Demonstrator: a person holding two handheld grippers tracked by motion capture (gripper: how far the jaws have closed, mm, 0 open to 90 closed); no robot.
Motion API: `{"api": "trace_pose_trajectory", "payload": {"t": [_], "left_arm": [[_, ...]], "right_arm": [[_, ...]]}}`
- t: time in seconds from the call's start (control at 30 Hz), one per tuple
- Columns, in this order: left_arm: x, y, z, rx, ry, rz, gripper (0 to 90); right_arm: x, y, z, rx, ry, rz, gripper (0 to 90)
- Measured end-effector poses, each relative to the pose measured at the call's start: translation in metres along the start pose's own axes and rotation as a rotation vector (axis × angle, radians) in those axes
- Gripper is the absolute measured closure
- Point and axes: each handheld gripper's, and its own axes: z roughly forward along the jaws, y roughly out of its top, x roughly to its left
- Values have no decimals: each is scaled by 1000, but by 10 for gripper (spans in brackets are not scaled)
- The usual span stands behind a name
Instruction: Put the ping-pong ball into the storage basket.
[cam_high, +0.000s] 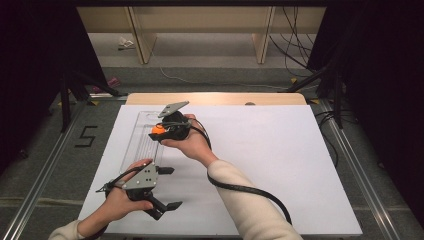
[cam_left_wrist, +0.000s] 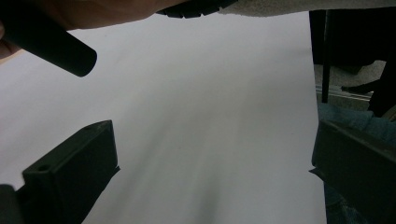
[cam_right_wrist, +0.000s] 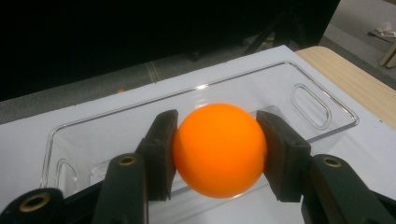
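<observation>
Closest to the lens in your right gripper view is the orange ball (cam_right_wrist: 219, 149), clamped between the two black pads (cam_right_wrist: 161, 154), one pressing on each side of it, so your right gripper (cam_right_wrist: 219, 154) has a firm hold. The ball sits directly over the clear plastic tray (cam_right_wrist: 322, 100), above its open floor and inside the line of its rim; that is the relation the coming move turns on, since the ball has only to go down, not sideways. How far above the tray floor it hangs, you cannot tell from here. The tray's long axis runs away from you along the left part of the white sheet (cam_high: 280, 165), and in the high view your right hand (cam_high: 192, 142) reaches across to it, with the gripper (cam_high: 156, 134) pointing left over the tray (cam_high: 136, 145) near its far half, forearm angled up from the lower middle.

Your left gripper (cam_high: 167, 187) rests low at the near end of the tray, jaws spread wide with nothing between them, aimed out across bare sheet. The right hand is clearly the one placed to set the ball down; likely just a lowering and release
</observation>
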Motion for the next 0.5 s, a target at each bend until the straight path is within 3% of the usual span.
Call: {"api": "trace_pose_trajectory", "payload": {"t": [0.5], "left_arm": [[0, 0, 0, 1, 0, 1, 0]], "right_arm": [[1, 4, 10, 19, 12, -9, 515]]}}
